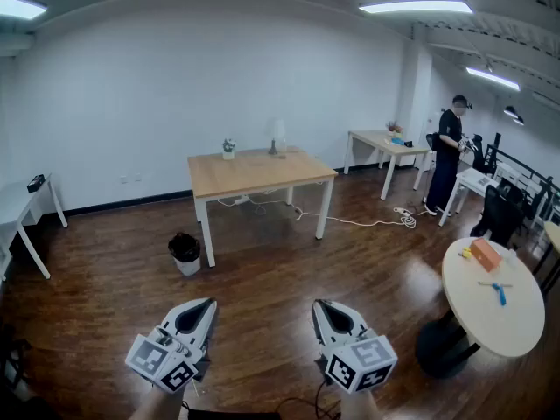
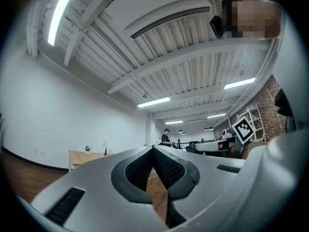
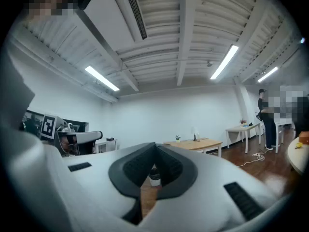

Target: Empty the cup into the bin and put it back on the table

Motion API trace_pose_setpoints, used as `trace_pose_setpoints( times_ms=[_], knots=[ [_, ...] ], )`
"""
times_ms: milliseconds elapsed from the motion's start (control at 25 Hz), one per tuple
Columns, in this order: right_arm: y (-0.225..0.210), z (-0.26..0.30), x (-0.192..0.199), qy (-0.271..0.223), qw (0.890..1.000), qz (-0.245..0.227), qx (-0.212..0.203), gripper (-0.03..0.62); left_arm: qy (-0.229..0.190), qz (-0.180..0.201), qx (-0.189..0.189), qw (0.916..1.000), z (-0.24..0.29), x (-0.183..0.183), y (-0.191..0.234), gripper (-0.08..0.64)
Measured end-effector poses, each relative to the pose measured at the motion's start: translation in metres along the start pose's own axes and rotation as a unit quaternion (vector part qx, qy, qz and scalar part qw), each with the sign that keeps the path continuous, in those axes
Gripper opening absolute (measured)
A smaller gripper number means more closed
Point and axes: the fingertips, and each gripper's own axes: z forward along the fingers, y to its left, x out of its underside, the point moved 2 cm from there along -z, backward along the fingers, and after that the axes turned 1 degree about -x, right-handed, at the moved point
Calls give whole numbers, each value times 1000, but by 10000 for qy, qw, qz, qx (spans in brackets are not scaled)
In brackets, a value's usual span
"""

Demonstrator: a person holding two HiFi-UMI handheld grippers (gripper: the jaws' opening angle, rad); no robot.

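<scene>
Left gripper (image 1: pixel 208 304): fingers closed, empty, held low.
Right gripper (image 1: pixel 318 305): fingers closed, empty.
Cup (image 1: pixel 228 150): possibly the small white vessel on the wooden bench (image 1: pixel 262 171), too far to confirm.
Bin (image 1: pixel 185 254): stood on floor (image 1: pixel 262 278) beside bench leg.

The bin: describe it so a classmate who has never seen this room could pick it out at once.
Find the wooden table with white legs in the middle of the room. The bin stands on the dark floor just beside the table's near left leg. It is the only small round tub there, pale with a black bag over its rim.
</scene>
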Motion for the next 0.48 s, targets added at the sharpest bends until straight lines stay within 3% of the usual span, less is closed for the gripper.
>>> trace_pose_setpoints(
  times_ms=[480],
  knots=[
    [-44,7,8,53,9999,52,-84,2,151,-6,9,9999,40,25,-15,-9]
  ],
)
